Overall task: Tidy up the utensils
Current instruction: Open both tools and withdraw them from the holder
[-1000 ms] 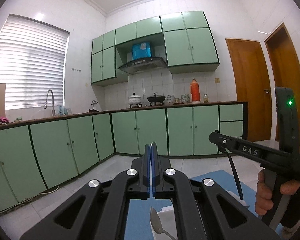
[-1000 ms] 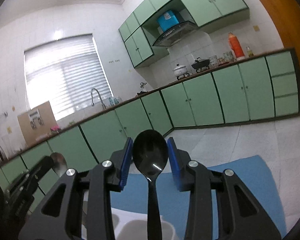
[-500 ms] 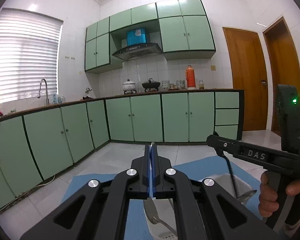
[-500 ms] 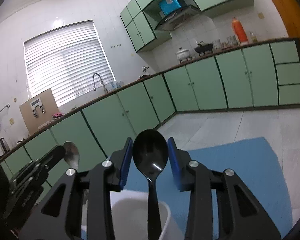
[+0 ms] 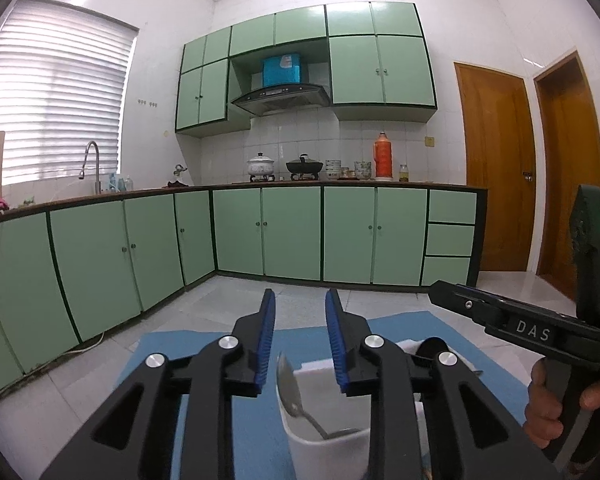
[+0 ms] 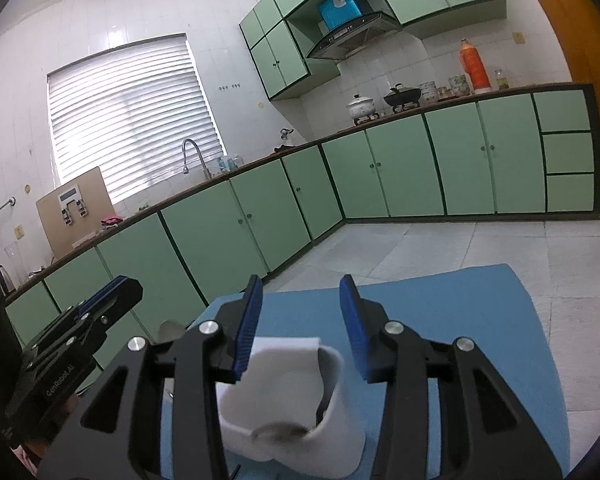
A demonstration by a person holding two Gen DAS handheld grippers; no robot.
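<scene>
A white utensil holder point(image 5: 332, 446) stands on a blue mat point(image 5: 244, 432); it also shows in the right wrist view point(image 6: 296, 412). A silver spoon point(image 5: 290, 388) leans inside it, bowl up. The top of a black spoon point(image 5: 432, 347) shows behind the right finger. My left gripper point(image 5: 300, 334) is open and empty just above the holder. My right gripper point(image 6: 298, 322) is open and empty over the holder's rim. The right gripper's body point(image 5: 516, 320) sits at the right of the left wrist view. The left gripper point(image 6: 100, 312) sits at the left of the right wrist view.
The blue mat point(image 6: 460, 320) lies on a pale tiled floor. Green base cabinets point(image 5: 292, 232) run along the back and left under a counter with pots and a sink. Two wooden doors point(image 5: 496, 168) stand at the right.
Both grippers have opened. The silver spoon left my left gripper and the black spoon left my right gripper; both now stand in the white holder. Both grippers dropped closer to it.
</scene>
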